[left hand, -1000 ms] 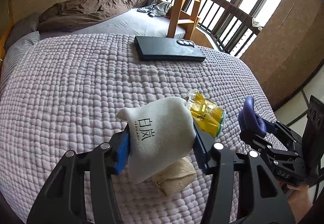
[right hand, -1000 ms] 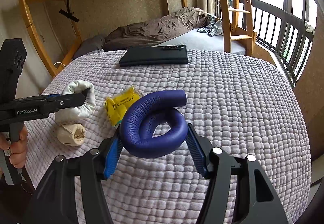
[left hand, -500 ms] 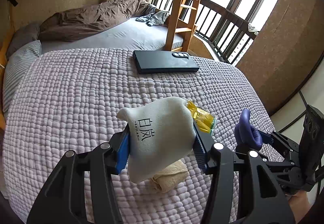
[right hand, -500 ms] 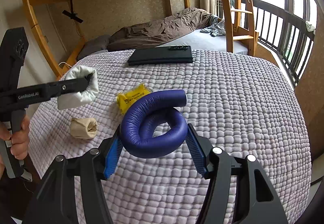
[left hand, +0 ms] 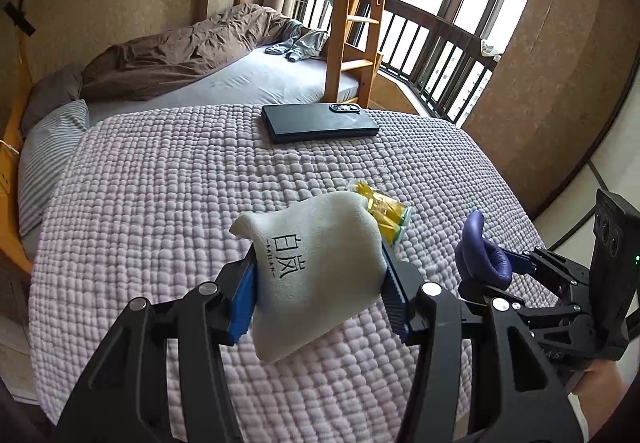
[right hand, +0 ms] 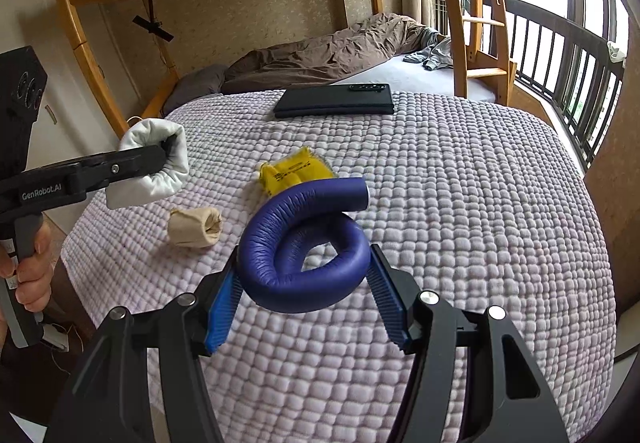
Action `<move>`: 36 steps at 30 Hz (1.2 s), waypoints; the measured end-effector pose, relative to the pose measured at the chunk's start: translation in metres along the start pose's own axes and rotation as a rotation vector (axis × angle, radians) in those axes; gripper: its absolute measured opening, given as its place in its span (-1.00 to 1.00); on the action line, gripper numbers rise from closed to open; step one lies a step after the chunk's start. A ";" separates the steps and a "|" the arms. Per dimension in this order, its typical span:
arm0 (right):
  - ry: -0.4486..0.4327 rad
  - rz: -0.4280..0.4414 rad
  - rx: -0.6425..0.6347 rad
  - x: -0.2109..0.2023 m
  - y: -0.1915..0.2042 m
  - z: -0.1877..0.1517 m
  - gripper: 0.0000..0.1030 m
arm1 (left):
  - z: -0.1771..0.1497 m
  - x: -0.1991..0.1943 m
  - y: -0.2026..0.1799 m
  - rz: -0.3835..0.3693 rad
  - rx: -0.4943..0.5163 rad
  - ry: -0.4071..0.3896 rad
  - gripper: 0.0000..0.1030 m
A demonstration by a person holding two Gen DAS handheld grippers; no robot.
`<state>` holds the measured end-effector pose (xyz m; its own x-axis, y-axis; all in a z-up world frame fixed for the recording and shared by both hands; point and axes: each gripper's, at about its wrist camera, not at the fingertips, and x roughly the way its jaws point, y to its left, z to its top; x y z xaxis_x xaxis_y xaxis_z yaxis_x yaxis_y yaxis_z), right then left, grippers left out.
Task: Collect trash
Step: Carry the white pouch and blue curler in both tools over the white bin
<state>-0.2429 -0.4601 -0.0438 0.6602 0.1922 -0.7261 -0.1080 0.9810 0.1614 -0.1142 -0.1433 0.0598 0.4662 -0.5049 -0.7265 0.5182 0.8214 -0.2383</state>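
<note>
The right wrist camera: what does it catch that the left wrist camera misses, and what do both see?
Only the right wrist view shows the beige roll lying on the bedspread, and the hand holding the left gripper.

Only the left wrist view shows the printed characters on the white pouch and the striped pillow.

Both show the white pouch clamped in the left gripper, the blue tube clamped in the right gripper, the yellow packet and the black phone.

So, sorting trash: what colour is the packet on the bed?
Yellow packet, clearest in the right wrist view.
</note>
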 end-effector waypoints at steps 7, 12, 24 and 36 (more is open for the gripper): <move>0.003 0.009 -0.005 -0.011 0.008 -0.011 0.15 | -0.015 -0.012 0.000 -0.001 0.000 0.012 0.06; 0.006 0.009 -0.002 -0.016 0.011 -0.017 0.15 | -0.026 -0.021 0.000 -0.007 -0.007 0.018 0.06; 0.019 0.027 -0.002 -0.030 0.024 -0.037 0.15 | -0.051 -0.035 -0.012 -0.019 0.015 0.048 0.06; 0.036 0.042 -0.008 -0.049 0.039 -0.063 0.15 | -0.084 -0.039 -0.025 -0.037 0.032 0.095 0.06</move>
<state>-0.3263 -0.4297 -0.0444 0.6276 0.2342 -0.7425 -0.1409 0.9721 0.1875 -0.2053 -0.1221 0.0404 0.3765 -0.5063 -0.7758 0.5571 0.7928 -0.2470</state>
